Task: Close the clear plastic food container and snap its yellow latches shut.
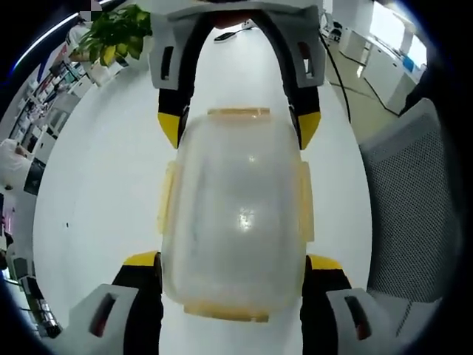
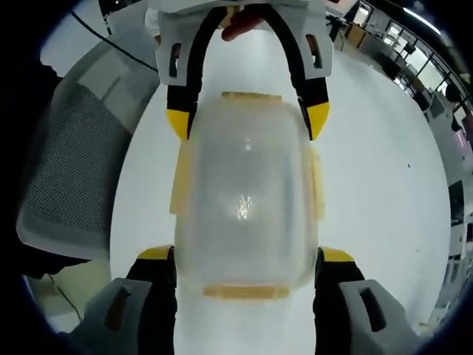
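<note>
Lying on the white worktop [image 1: 96, 200], the clear plastic food container [image 1: 235, 214] with yellow latches [image 1: 238, 112] sat lengthwise between the left gripper [image 1: 233, 277] and right gripper [image 2: 245, 270], each with jaws spread apart flanking one end, beside a mesh chair [image 2: 70, 170].

The food container [image 1: 235, 214] sits on the round white table [image 1: 96, 200], lengthwise between the two grippers, the left gripper [image 1: 231, 270] flanking its near end in the left gripper view and the right gripper [image 1: 240, 129] flanking its far end. A latch [image 1: 239, 112] lies on each end and each long side. A mesh chair [image 1: 410, 207] stands just beside the table, a potted plant [image 1: 114, 33] beyond its far edge
</note>
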The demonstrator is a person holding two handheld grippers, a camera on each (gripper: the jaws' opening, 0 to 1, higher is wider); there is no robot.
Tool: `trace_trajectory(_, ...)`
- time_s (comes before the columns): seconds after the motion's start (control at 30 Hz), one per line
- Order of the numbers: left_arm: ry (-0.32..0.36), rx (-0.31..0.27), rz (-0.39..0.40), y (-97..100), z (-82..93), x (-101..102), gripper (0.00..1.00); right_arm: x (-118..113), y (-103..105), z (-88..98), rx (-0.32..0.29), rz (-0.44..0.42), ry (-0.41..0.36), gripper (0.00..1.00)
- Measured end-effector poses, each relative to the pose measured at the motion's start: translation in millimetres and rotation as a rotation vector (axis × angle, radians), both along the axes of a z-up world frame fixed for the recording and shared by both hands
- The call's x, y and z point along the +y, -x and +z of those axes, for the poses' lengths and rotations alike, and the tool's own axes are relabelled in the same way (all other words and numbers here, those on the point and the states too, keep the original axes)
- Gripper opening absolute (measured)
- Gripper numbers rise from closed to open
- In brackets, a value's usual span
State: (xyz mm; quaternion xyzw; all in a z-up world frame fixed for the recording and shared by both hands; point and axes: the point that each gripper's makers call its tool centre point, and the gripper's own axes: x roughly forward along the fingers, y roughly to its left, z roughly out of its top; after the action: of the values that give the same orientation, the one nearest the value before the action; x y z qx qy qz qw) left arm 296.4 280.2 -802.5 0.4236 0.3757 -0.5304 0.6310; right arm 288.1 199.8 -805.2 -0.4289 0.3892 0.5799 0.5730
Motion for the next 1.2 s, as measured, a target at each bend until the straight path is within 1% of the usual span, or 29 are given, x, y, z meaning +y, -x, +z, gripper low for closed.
trace_trajectory(0.17,-0.001,0.0,0.016,2.7,-0.2,4.0,0.73,4.0,1.1,0.5,0.0,0.014,-0.014,0.73)
trace_trajectory(0.5,-0.001,0.004,0.044,4.0,-0.1,15.3,0.74,15.5,0.3,-0.2,0.0,0.038,-0.008,0.74)
trace_trajectory(0.73,-0.012,0.005,0.047,1.0,-1.7,26.2,0.74,26.5,-2.3,0.1,0.001,0.044,-0.013,0.74)
trace_trajectory(1.2,-0.009,0.011,0.057,-6.6,-2.2,44.9,0.74,45.2,-10.7,-1.2,-0.003,0.043,-0.001,0.74)
